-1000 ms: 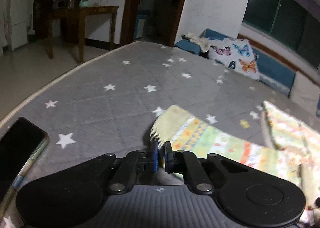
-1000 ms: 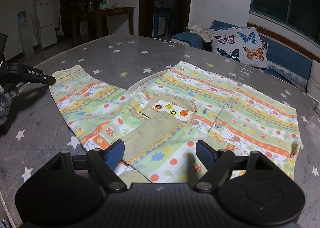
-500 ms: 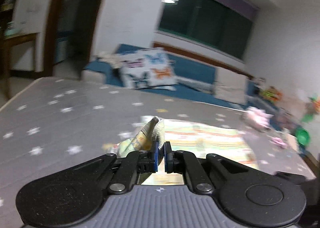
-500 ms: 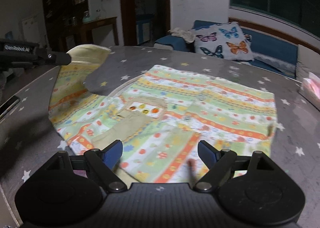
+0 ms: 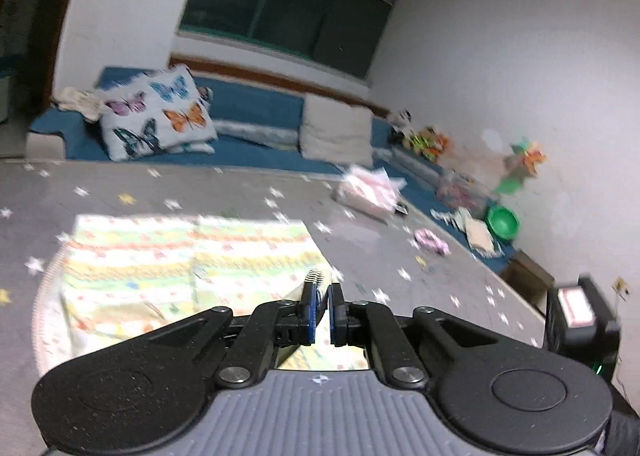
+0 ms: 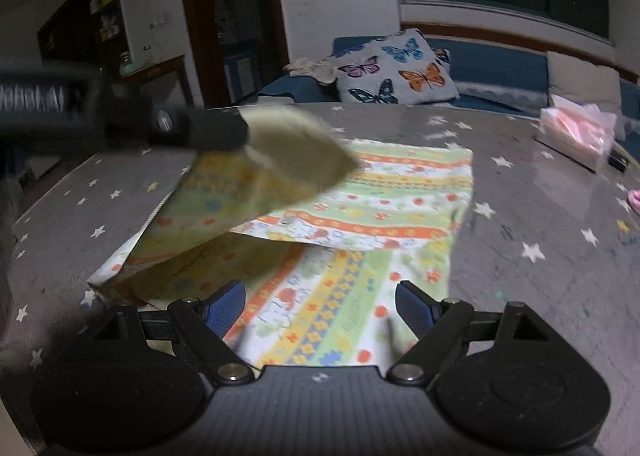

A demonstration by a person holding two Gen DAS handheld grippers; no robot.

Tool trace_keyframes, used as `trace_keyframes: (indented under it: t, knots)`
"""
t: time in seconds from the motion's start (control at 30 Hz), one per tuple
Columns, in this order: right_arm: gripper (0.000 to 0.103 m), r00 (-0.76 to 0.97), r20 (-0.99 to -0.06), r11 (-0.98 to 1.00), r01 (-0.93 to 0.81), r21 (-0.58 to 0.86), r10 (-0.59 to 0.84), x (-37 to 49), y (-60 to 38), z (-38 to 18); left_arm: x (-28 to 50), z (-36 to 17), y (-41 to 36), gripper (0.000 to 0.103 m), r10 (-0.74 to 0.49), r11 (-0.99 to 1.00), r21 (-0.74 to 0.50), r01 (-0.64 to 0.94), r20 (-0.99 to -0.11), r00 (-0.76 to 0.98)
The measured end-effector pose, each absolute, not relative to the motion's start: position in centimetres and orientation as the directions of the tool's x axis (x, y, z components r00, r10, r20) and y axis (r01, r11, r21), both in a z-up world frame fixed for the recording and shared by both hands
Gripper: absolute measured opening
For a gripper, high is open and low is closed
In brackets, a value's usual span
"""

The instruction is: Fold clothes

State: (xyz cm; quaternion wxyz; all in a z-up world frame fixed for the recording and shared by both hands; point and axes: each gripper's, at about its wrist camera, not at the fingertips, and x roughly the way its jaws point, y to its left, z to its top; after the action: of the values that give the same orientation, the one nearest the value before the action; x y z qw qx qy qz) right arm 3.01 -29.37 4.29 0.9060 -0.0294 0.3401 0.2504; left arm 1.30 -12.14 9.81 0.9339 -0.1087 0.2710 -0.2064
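A child's striped green, yellow and orange patterned garment (image 6: 360,216) lies on the grey star-patterned mat (image 6: 540,216). My left gripper (image 5: 322,292) is shut on the garment's ribbed sleeve cuff (image 5: 316,278) and holds it raised over the garment body (image 5: 180,256). In the right wrist view the left gripper (image 6: 224,134) comes in from the left, blurred, with the lifted sleeve (image 6: 288,160) hanging over the garment's left half. My right gripper (image 6: 320,308) is open and empty, low over the garment's near hem.
A butterfly pillow (image 6: 396,72) and beige cushion (image 5: 336,132) sit on the blue sofa (image 5: 256,108) beyond the mat. A pink folded bundle (image 6: 576,132) lies at the mat's right edge. Toys and a green bowl (image 5: 503,221) lie by the wall. A black device (image 5: 580,316) stands right.
My left gripper has swung rightward with the sleeve cuff, carrying the sleeve up and over the garment body. My right gripper has stayed open near the hem.
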Motion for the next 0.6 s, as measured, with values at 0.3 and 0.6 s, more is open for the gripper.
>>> trace_keyframes:
  t: [0.3,0.6]
  knots:
    - [0.078,0.645,-0.626,0.883,-0.440,0.165,0.439,2.5,-31.7,5.2,-0.3,8.6,-8.4,0.041,-0.388,0.918,-0.276,0.284,-0.483,0.785]
    - [0.047,0.621,-0.666,0.896,-0.407,0.177,0.413,5.1,-29.7,3.6,-3.1,5.2,-0.5,0.050,-0.165,0.983,-0.163,0.085,-0.586,0.793]
